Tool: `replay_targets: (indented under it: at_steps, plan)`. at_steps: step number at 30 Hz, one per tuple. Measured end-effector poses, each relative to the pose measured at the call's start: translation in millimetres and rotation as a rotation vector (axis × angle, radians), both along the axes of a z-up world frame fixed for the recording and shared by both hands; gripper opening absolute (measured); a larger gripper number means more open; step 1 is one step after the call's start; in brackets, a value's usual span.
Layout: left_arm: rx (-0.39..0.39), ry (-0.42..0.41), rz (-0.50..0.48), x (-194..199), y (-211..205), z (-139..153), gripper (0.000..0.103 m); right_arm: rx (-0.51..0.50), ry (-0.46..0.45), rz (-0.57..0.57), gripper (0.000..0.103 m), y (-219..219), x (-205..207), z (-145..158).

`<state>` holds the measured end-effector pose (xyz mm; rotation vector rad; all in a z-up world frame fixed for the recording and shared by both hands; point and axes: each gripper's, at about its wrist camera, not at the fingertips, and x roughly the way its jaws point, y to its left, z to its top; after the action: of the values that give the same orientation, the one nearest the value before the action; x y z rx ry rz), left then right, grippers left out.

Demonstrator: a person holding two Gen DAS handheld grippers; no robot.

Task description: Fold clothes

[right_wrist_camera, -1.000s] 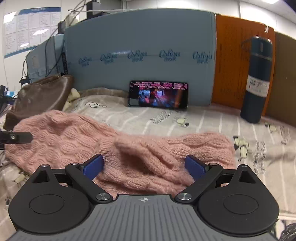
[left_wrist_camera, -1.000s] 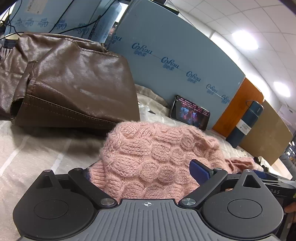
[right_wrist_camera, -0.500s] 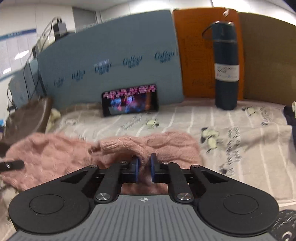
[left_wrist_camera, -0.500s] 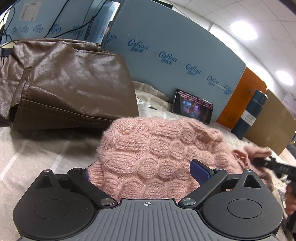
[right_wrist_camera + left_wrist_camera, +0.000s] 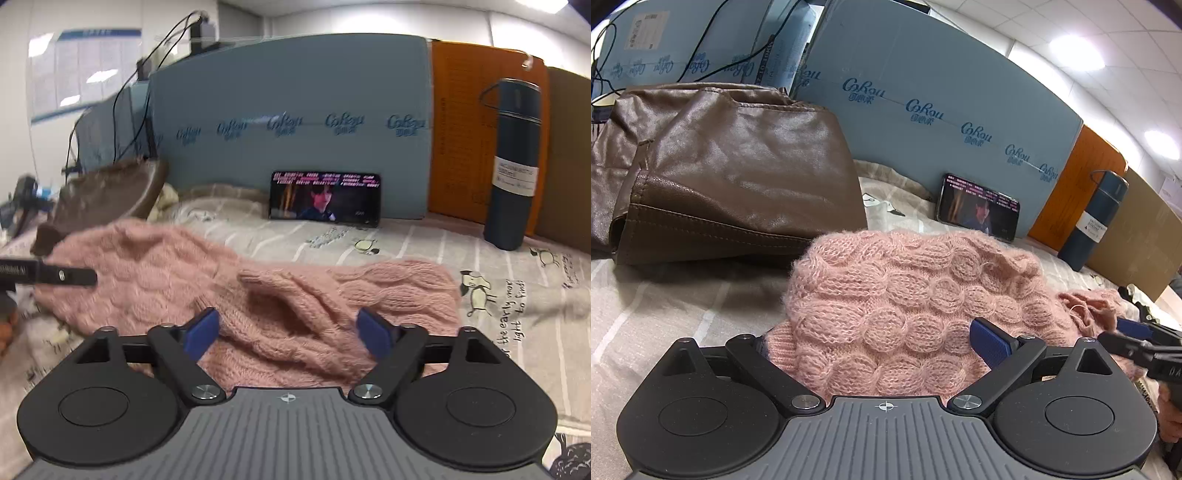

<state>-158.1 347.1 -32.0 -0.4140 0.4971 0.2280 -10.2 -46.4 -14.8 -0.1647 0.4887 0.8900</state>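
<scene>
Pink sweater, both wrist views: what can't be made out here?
- Left wrist: the pink sweater's near hem lies behind the gripper body, and the left pad is buried in knit.
- Right wrist: the sweater's left end and the brown leather jacket are motion-blurred.
- Both views: sleeves and neckline are indistinguishable in the bunched knit.

Bed (image 5: pixel 498 266) covered in a pale striped sheet with cartoon prints and lettering, pink cable-knit sweater (image 5: pixel 280 295) bunched across its middle, brown leather jacket (image 5: pixel 731 177) folded at the left, phone (image 5: pixel 325 197) propped at the back, dark blue flask (image 5: pixel 511 166) upright at the right.
</scene>
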Motion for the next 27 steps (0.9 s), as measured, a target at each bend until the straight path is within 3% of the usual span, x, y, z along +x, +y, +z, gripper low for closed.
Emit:
replay_targets:
  at_steps: [2, 6, 9, 11, 14, 15, 17, 18, 19, 20, 27]
  plan:
    - [-0.002, -0.001, -0.001, 0, 1, 0, 0.099, -0.028, -0.007, 0.033, 0.092, 5, -1, -2]
    - [-0.003, -0.003, -0.001, 0, 2, 0, 0.099, -0.033, 0.007, -0.005, 0.091, 5, 6, -4]
    - [-0.003, -0.001, -0.002, 0, 2, 0, 0.099, -0.017, 0.032, -0.048, 0.067, 2, 15, -5]
    - [0.006, 0.007, -0.003, 1, 2, 0, 0.099, 0.032, 0.04, -0.097, 0.036, -10, 21, -1]
    - [0.08, 0.059, -0.006, 8, -9, 3, 0.097, 0.107, 0.052, -0.17, 0.018, -29, 29, 4]
    - [0.125, 0.081, -0.011, 11, -16, 4, 0.094, 0.132, 0.056, -0.195, 0.017, -35, 32, 6]
    - [0.201, 0.092, -0.041, 14, -29, 7, 0.065, 0.182, 0.065, -0.244, 0.015, -47, 38, 9]
    - [0.229, 0.084, -0.061, 14, -34, 9, 0.061, 0.207, 0.069, -0.268, 0.015, -53, 40, 11]
    - [0.243, 0.067, -0.083, 13, -37, 11, 0.044, 0.234, 0.072, -0.294, 0.015, -60, 44, 13]
    - [0.258, 0.05, -0.105, 12, -40, 12, 0.019, 0.271, 0.073, -0.323, 0.015, -71, 48, 15]
    - [0.323, -0.126, -0.094, 11, -51, 36, 0.019, 0.52, 0.116, -0.535, 0.012, -151, 80, 24]
